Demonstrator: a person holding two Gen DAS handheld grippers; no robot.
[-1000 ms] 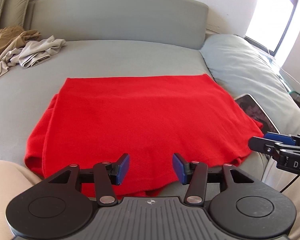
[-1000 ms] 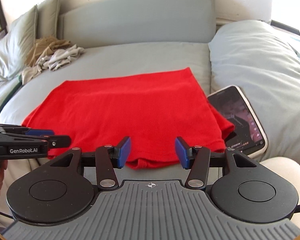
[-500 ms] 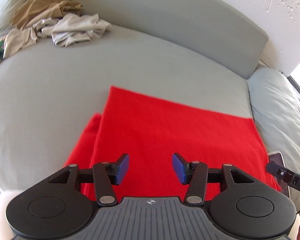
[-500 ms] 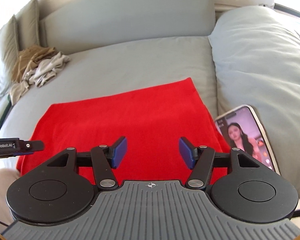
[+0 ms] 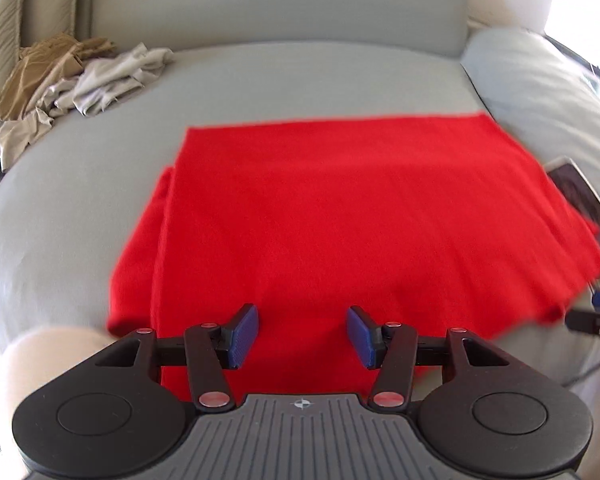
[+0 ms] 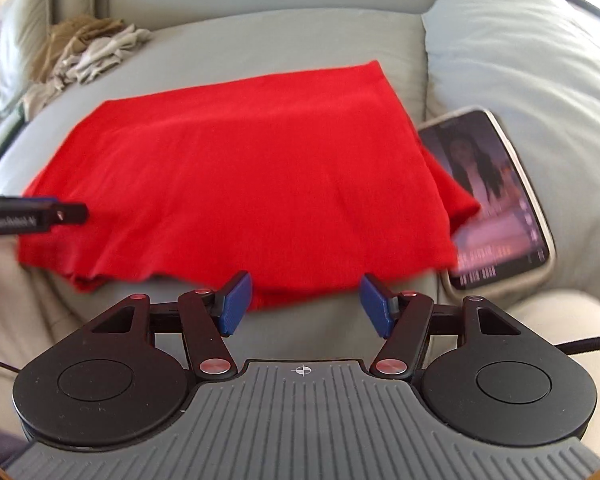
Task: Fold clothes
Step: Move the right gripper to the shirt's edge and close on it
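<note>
Both views are bright with daylight. In the left wrist view the window [image 5: 580, 20] at the upper right is blown out to white, and its glare washes over the wall beside it. Light falls softly across the sofa [image 5: 300, 80], with only faint shadows under the cloth [image 5: 340, 220] edge. Motion blur smears both pictures: the cloth's near hem and right corner are streaked, and the phone [image 6: 496, 196] screen is smudged in the right wrist view. Each tool [image 5: 302, 336] body stays sharp in its own view. The fisheye bends the sofa back into a curve and darkens the corners. The red is oversaturated, hiding most folds.
</note>
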